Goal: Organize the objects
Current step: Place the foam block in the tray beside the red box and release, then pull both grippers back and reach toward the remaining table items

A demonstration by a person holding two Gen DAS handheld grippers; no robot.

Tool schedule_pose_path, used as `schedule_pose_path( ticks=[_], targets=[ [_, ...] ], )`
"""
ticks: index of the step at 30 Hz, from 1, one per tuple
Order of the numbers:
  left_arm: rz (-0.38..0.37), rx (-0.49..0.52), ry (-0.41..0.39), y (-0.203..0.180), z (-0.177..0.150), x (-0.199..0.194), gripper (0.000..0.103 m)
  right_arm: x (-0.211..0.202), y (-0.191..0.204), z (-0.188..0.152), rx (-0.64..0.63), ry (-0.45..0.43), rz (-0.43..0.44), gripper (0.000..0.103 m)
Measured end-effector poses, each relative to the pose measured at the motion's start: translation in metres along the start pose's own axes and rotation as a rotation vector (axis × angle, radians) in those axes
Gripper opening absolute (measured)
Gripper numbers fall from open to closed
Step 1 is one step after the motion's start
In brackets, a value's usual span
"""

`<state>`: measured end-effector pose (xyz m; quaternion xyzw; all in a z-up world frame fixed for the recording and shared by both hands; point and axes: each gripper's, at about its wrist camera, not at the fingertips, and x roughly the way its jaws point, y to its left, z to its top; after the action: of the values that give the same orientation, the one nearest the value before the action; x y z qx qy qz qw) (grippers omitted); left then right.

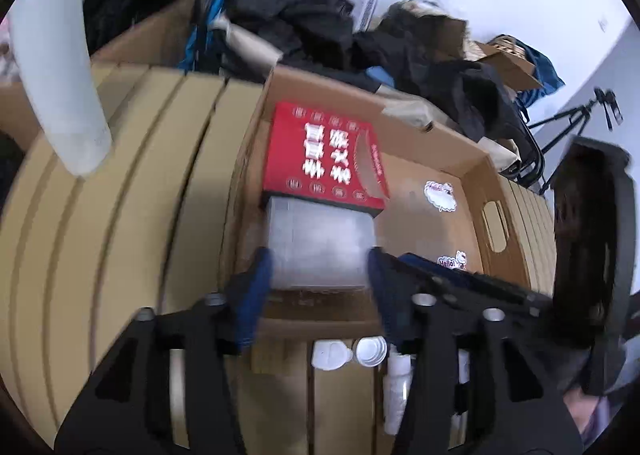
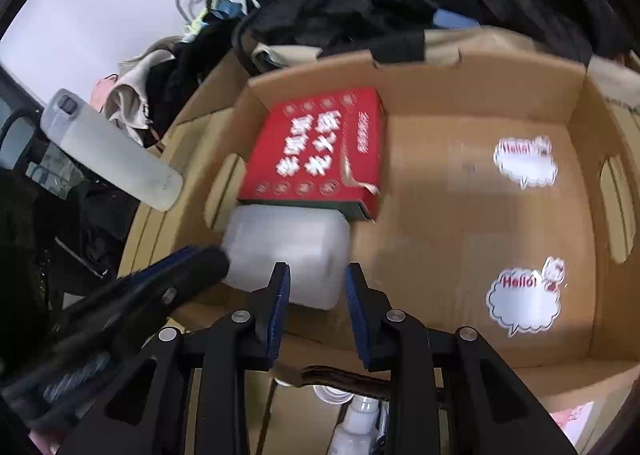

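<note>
An open cardboard box [image 2: 480, 95] holds a red carton with white characters [image 2: 320, 151] and a translucent white plastic container [image 2: 288, 251] in front of it. In the left wrist view the red carton [image 1: 324, 155] lies behind the plastic container [image 1: 320, 247]. My left gripper [image 1: 320, 263] has its blue fingers on either side of the container; contact is blurred. My right gripper [image 2: 316, 287] is open and empty just over the box's near wall, right of the container. The left gripper's finger [image 2: 192, 267] shows at the container's left.
Two "Hello" stickers [image 2: 524, 299] lie on the box floor. A grey bottle [image 1: 60, 75] stands left of the box on cardboard flaps. Dark clothes [image 1: 304, 15] pile up behind the box. White caps and small bottles [image 1: 360, 351] lie below the grippers. A tripod [image 1: 576, 123] stands at right.
</note>
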<state>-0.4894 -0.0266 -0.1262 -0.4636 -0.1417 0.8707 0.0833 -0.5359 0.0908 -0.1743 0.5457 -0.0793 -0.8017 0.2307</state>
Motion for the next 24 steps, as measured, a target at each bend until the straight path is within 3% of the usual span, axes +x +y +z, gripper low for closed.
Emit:
schedule_pose_path(
  ticks=[3, 4, 6, 7, 12, 16, 21, 24],
  targets=[
    [0.047, 0.086, -0.077, -0.012, 0.006, -0.043, 0.065, -0.036, -0.001, 0.001, -0.037, -0.065, -0.051, 0.038],
    [0.064, 0.104, -0.083, -0.014, 0.009, -0.055, 0.082, -0.055, 0.001, 0.001, -0.057, -0.096, -0.071, 0.044],
    [0.156, 0.14, -0.058, -0.02, 0.016, -0.077, 0.099, -0.099, 0.002, -0.001, -0.102, -0.149, -0.108, 0.086],
    [0.195, 0.164, -0.05, -0.023, 0.017, -0.091, 0.099, -0.116, 0.002, -0.004, -0.119, -0.163, -0.125, 0.089],
    [0.283, 0.248, -0.118, -0.04, 0.005, -0.179, 0.103, -0.212, -0.008, -0.03, -0.172, -0.203, -0.331, 0.089],
    [0.259, 0.219, -0.144, -0.046, -0.013, -0.232, 0.103, -0.272, -0.025, -0.066, -0.113, -0.223, -0.352, 0.089],
    [0.236, 0.22, -0.082, -0.058, -0.047, -0.264, 0.103, -0.326, -0.019, -0.12, -0.115, -0.283, -0.344, 0.089],
    [0.199, 0.256, -0.128, -0.066, -0.079, -0.291, 0.103, -0.345, -0.008, -0.155, -0.139, -0.316, -0.349, 0.089]
  ],
)
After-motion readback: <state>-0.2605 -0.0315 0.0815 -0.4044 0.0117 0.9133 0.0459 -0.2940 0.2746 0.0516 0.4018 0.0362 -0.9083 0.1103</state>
